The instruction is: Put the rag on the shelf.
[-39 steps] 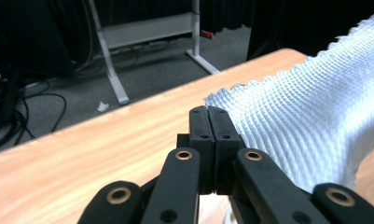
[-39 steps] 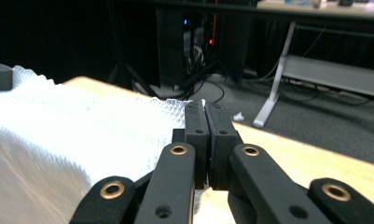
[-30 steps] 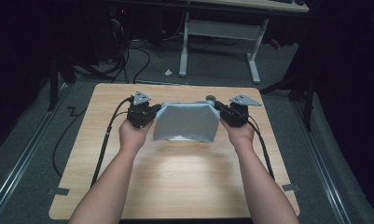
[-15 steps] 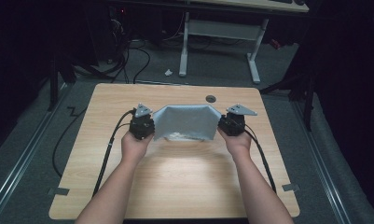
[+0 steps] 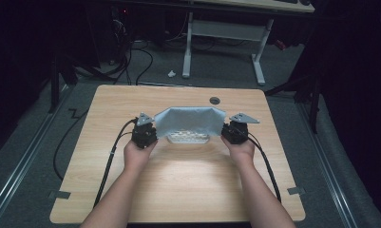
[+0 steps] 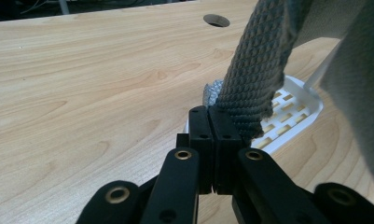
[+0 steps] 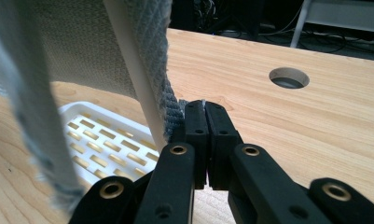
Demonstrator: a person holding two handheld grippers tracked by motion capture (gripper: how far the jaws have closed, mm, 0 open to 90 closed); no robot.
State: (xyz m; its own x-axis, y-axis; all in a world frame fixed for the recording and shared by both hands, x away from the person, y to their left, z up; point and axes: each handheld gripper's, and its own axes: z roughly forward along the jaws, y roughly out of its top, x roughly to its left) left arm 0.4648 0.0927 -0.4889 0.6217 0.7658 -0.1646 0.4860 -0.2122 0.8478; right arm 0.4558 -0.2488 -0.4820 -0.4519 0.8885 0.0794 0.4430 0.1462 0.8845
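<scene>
- Your left gripper (image 5: 145, 134) had its jaws pinched together on one end of the grey cloth (image 5: 190, 121), the woven edge caught between the pads (image 6: 222, 128).
- Your right gripper (image 5: 234, 131) was clamped the same way on the opposite end (image 7: 173, 114).
- The cloth hung stretched between your two grippers above the middle of the wooden table (image 5: 188, 185), sagging forward.
- A white slotted tray (image 5: 188, 138) lay on the table directly under the cloth, between your hands.
</scene>
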